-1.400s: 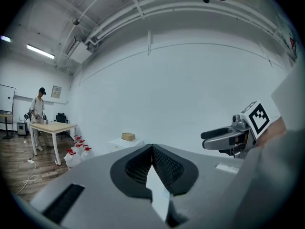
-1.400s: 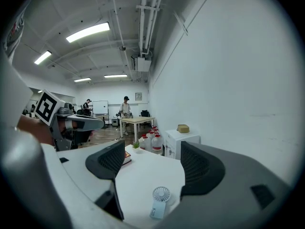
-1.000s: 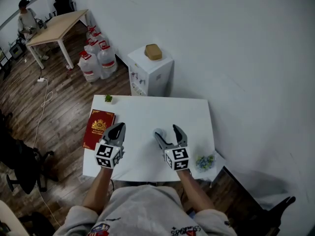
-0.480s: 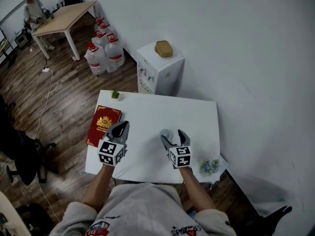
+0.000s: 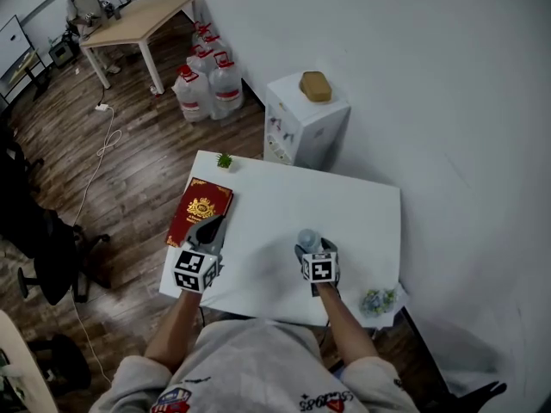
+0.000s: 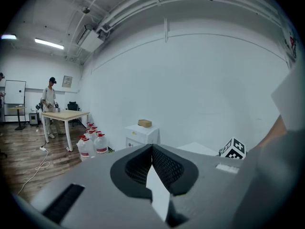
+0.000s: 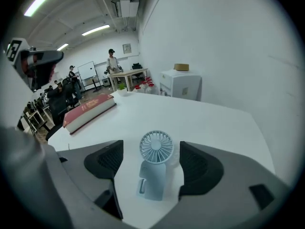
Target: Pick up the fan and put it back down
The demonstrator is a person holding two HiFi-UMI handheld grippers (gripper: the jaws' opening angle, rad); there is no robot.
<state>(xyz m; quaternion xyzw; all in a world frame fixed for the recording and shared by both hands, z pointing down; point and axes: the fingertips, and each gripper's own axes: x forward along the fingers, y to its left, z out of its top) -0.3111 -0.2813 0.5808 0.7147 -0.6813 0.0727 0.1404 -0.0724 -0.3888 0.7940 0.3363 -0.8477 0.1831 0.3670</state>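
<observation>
A red book (image 5: 200, 211) lies on the white surface (image 5: 284, 192), well left of the fan (image 7: 155, 163). The left tool (image 5: 210, 228), jaws pressed together on nothing, is held between book and fan, near the surface's front edge. The pale blue fan stands upright on the surface, squarely between the spread jaws of the right tool (image 7: 151, 152). A gap shows on either side of its round head, and neither jaw touches it. Right of the fan, at the surface's near corner, sits a small blue-green cluster (image 5: 379, 299), too small to make out.
</observation>
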